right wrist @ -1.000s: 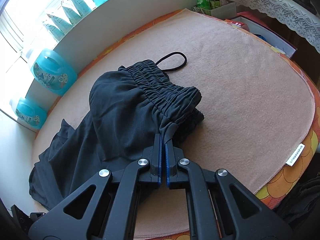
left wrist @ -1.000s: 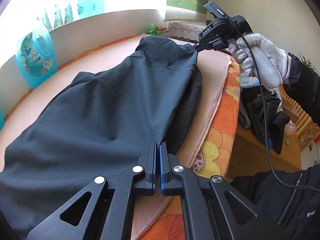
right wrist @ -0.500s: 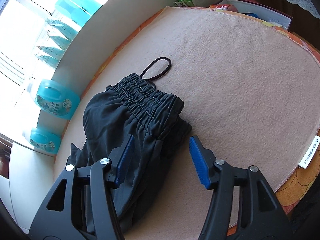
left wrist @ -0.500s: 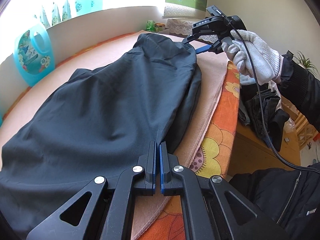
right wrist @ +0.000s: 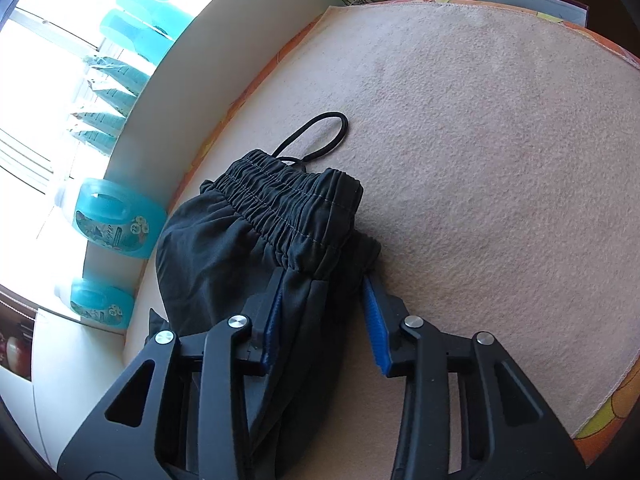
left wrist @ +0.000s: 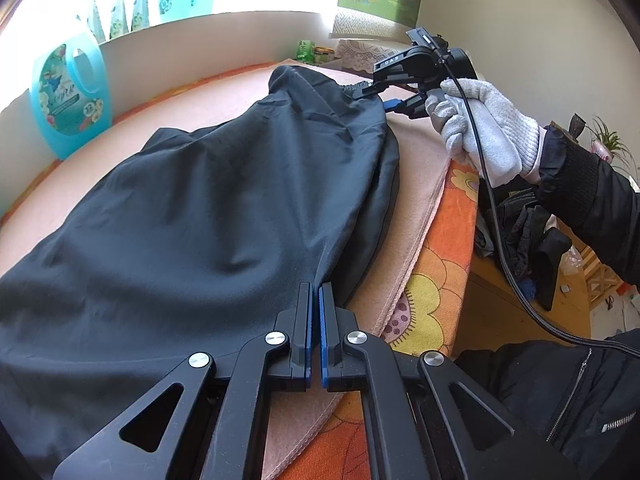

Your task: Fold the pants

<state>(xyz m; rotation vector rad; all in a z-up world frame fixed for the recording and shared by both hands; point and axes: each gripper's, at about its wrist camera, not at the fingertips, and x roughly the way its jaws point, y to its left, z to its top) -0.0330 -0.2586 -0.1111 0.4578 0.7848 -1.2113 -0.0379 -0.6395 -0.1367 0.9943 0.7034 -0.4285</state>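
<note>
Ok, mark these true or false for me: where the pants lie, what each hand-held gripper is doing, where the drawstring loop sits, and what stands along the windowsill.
1. The dark pants lie on a beige mat. True.
2. The left hand-held gripper is wide open above the mat. False: its jaws are shut on the pants' near edge.
3. The right hand-held gripper has its jaws apart around fabric just below the waistband. True; they have just been closing.
4. The drawstring loop is tucked inside the waistband. False: it lies out on the mat beyond it.
5. Red bottles stand along the windowsill. False: the detergent bottles are turquoise.
</note>
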